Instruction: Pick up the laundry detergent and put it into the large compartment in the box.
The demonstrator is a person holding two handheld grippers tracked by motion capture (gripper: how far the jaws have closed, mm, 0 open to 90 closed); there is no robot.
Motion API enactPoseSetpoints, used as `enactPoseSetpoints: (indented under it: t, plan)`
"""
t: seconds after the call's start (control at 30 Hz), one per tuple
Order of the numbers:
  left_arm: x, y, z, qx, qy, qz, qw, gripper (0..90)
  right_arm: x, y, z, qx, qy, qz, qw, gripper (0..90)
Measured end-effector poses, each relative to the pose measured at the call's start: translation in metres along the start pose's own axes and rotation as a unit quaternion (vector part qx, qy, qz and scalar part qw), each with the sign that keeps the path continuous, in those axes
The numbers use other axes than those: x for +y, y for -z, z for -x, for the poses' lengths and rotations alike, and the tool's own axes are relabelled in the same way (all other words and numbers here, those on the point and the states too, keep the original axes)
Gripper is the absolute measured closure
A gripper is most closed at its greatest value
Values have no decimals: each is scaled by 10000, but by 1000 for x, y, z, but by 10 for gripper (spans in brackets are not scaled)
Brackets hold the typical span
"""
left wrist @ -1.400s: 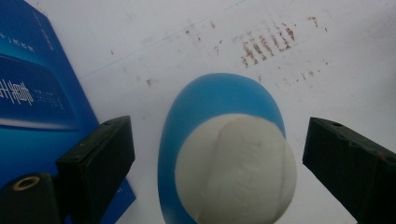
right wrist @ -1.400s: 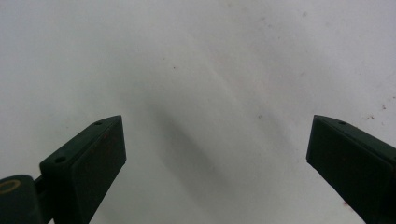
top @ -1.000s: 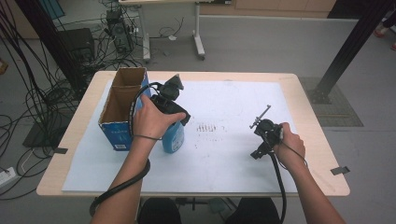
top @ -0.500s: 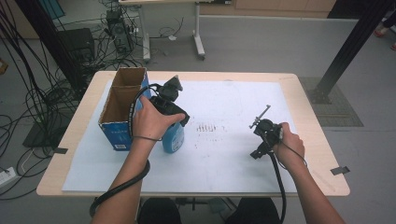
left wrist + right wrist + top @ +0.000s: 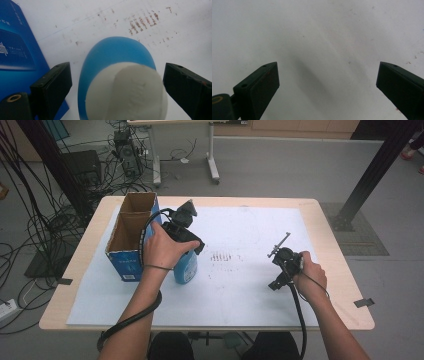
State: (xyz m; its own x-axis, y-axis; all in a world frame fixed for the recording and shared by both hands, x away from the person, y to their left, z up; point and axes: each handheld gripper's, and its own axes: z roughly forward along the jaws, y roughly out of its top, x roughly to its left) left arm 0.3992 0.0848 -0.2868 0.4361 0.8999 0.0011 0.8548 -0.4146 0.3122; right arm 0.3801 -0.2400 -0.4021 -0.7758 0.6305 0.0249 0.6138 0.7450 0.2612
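The left gripper [image 5: 186, 236] hangs with jaws spread wide, astride the white cap of a rounded blue plastic bottle [image 5: 117, 65], which stands on the white-papered desk [image 5: 250, 285] just beside an open blue cardboard box [image 5: 127, 242]. The right gripper [image 5: 283, 262], jaws likewise apart and holding nothing, hovers well apart over bare paper.

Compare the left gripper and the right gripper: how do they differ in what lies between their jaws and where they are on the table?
The left gripper has the blue bottle with a white cap between its spread jaws, not touching it; the right gripper has bare white paper there. The left gripper is beside the blue cardboard box; the right gripper is on the other side of the table, apart from both. Both have black jaws, wide open.
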Motion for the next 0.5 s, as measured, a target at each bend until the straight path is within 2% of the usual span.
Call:
enactPoseSetpoints:
  t: [0.5]
  plan:
    - [-2,-2,-2,-8,24,-14,10000,94,1,0,-1,-11,20,-20,10000,43]
